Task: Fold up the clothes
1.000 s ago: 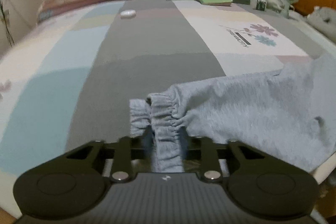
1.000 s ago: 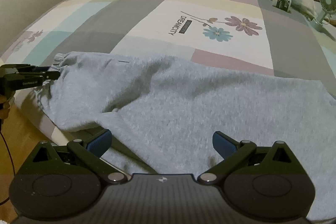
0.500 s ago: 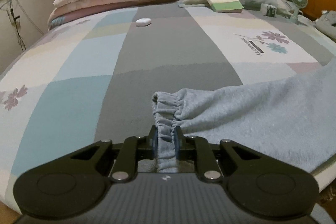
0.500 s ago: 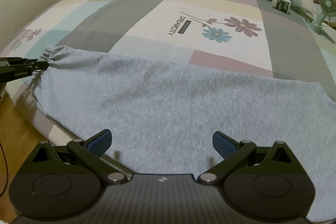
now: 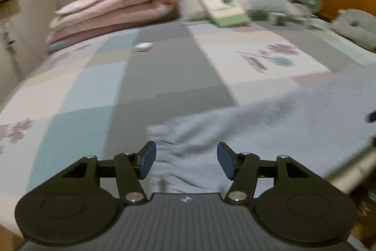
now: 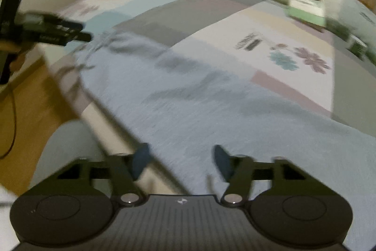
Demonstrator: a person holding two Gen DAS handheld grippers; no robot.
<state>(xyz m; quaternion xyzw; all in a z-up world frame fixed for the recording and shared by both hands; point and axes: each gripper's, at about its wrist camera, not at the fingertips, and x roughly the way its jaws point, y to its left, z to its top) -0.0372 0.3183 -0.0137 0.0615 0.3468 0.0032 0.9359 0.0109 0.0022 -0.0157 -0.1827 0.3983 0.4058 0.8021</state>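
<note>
Released cuff (image 5: 162,133), seemingly beyond left tool (image 5: 185,162)

I see the patchwork bed (image 5: 169,67) carrying grey-blue sweatpants (image 5: 270,133) at its near edge; beyond them lie a white case (image 5: 143,46), book (image 5: 225,12) and pink quilt (image 5: 112,8).

Blur smears the book (image 5: 224,9) cover's print.

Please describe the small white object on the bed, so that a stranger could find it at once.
Start at the rolled pink quilt at the far end of the bed. Just in front of it, on the grey stripe of the sheet, lies the small white object. It is the only small white thing lying alone there.
</note>
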